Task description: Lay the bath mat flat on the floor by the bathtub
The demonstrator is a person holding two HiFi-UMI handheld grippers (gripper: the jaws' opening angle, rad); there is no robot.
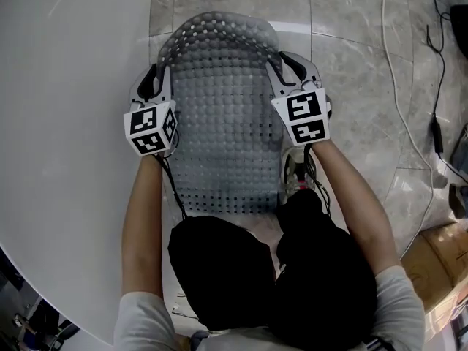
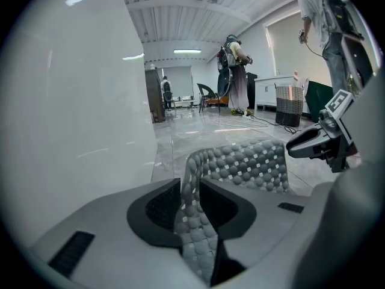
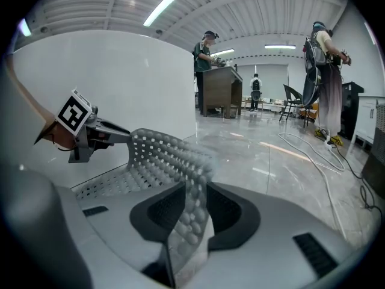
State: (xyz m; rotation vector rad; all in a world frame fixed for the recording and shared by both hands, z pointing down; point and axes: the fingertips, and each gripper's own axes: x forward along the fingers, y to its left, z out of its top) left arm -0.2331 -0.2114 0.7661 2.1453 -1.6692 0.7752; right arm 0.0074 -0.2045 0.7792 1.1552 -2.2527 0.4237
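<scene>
A translucent grey bath mat (image 1: 223, 115) with bumps and small holes hangs spread between both grippers, above the marble floor beside the white bathtub (image 1: 66, 137). My left gripper (image 1: 156, 79) is shut on the mat's left edge, and the mat (image 2: 198, 221) runs pinched between its dark pads. My right gripper (image 1: 285, 72) is shut on the right edge, with the mat (image 3: 189, 215) clamped between its jaws. The mat's far end curls upward; its near end droops toward the person's knees.
The tub's curved white wall fills the left. Grey marble floor (image 1: 358, 64) lies to the right, crossed by a white cable (image 1: 398, 86) and a black cable (image 1: 437, 93). A cardboard box (image 1: 439, 258) sits at lower right. People stand far off in the room (image 2: 234, 71).
</scene>
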